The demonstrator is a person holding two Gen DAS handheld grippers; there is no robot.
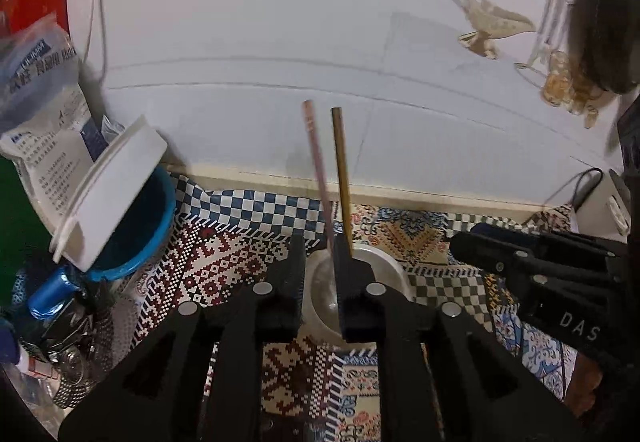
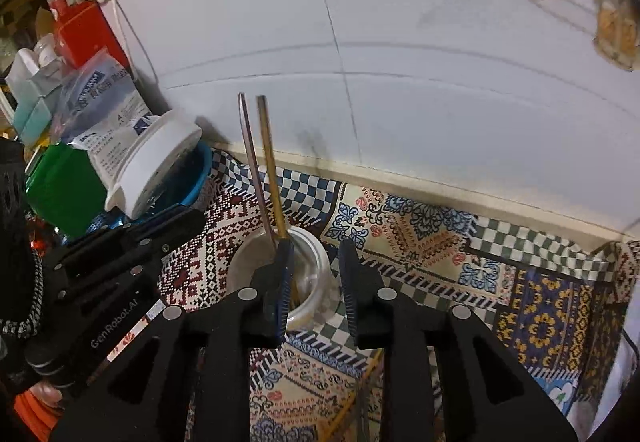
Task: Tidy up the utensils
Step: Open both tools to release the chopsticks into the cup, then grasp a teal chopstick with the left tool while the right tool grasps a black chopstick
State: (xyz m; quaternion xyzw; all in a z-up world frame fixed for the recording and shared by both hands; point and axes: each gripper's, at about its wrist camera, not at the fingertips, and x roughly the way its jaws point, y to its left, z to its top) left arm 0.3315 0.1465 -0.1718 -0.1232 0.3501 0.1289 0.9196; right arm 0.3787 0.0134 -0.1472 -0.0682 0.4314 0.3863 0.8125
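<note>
Nearest the lens, the left gripper (image 1: 320, 274) and right gripper (image 2: 314, 274) each show narrowly parted fingers holding nothing, framing the jar (image 2: 280, 274) at lower centre, where 2 chopsticks (image 2: 264, 162) stand nearly upright, leaning toward the upper left, the right gripper seeming nearer.

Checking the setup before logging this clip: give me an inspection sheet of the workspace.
Surface: patterned patchwork cloth against a white wall.
Job's things: pink chopstick and golden-brown chopstick stand in a white round cup.
Clutter: tilted white lidded jar, blue bowl, green box, red box, printed pouch.
Grippers: left gripper and right gripper open, holding nothing.
Cables: black cable at the right.
Surroundings: wall stickers.
</note>
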